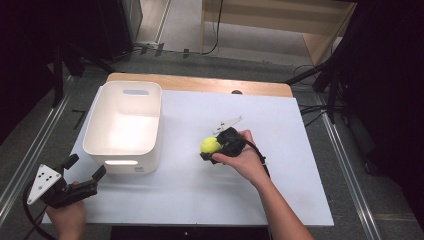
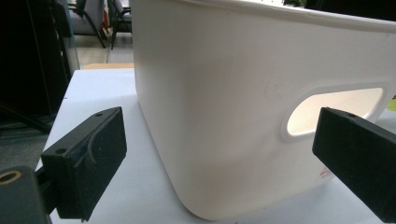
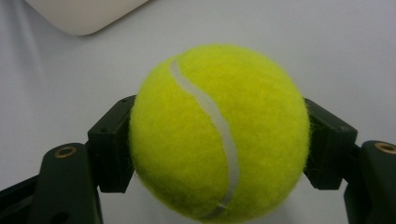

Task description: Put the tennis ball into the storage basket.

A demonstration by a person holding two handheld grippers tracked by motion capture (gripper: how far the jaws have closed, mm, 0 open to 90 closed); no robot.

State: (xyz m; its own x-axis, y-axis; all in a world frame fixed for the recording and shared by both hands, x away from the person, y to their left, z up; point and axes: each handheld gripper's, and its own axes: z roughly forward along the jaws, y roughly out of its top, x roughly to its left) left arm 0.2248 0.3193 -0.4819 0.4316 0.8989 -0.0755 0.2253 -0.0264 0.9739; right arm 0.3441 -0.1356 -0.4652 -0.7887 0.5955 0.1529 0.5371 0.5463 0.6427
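Observation:
A yellow tennis ball [image 1: 210,145] is held near the middle of the white table, with my right gripper [image 1: 212,146] shut on it. In the right gripper view the ball [image 3: 219,133] sits squeezed between the two black jaws. A white plastic bin [image 1: 125,125] with handle slots stands at the left of the table. My left gripper [image 1: 86,167] stands open at the near left corner, its jaws pointing at the bin's near wall [image 2: 243,102]. Nothing lies between its fingers [image 2: 88,161].
The white board [image 1: 280,165] lies on a wooden tabletop [image 1: 200,82]. Black stands and cables [image 1: 330,85] sit off the right edge, metal rails [image 1: 30,155] run along the left. Bare board lies right of and in front of the ball.

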